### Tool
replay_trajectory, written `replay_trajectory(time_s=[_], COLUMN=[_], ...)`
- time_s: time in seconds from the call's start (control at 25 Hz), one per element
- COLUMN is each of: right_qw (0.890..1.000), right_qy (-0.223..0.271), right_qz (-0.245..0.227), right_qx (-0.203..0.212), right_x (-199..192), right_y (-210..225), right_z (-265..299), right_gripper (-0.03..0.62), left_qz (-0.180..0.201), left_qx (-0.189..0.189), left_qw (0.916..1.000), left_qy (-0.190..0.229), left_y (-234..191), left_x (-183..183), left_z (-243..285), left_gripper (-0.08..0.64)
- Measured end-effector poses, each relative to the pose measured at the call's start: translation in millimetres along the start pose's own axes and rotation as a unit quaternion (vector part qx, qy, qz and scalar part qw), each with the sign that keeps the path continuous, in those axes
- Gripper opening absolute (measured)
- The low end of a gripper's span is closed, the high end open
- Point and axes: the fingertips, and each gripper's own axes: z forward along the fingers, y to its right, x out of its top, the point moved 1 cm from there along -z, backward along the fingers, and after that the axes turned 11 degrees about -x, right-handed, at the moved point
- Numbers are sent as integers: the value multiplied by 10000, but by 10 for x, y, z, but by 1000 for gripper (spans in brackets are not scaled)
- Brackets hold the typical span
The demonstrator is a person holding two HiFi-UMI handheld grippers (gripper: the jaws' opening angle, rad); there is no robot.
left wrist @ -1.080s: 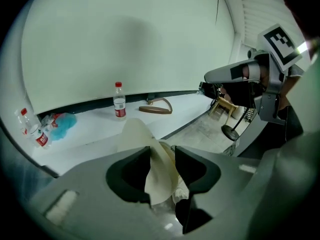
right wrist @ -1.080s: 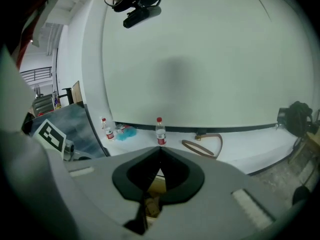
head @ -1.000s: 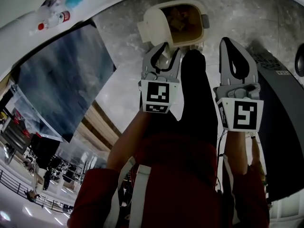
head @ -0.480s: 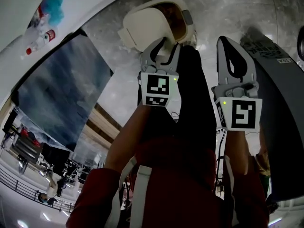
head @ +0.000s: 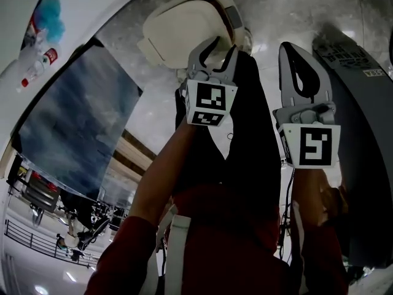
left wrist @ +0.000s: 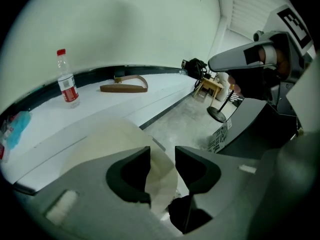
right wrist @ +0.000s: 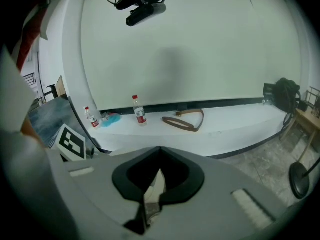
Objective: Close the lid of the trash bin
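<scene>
Trash bin lid [head: 178, 23] is tilted up at about 12 o'clock in the head view, on the grey floor [head: 295, 11]. Left tool [head: 215, 48] has its jaws apart with the cream lid edge sitting between them, not pinched. Right tool [head: 293, 51] hangs at its 3 o'clock, jaws closed and empty.

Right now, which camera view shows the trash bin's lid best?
The head view: nearly the whole cream lid shows. The left gripper view shows only its edge between the open jaws; the right gripper view, hardly anything.
</scene>
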Motion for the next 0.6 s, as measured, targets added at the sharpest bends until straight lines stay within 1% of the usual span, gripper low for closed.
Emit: replay_trajectory(time_s=[0.16,0.32,0.4,0.6], right_qw=[9998,9998,9994,9992], right_qy=[-117,-159,-224,-257], right_qz=[188,152,252,287], right_qx=[-24,-24,-60,-69], right_x=[-125,-312,-365,-528], right_y=[55,145,161,183], right_z=[89,154,212,281], right_gripper=[2,1,2,2], left_qz=[-82,-68,-43,-142], left_qx=[-85,-120,-123,-136], left_qw=[9999,9997,9997,9995], left_qy=[-113,-200,-206,-240], left_y=[-30,-66,-75,-131], left_x=[-82,-171,-192,-268], left_z=[230,384,445,565], left_gripper=[160,160,160,160])
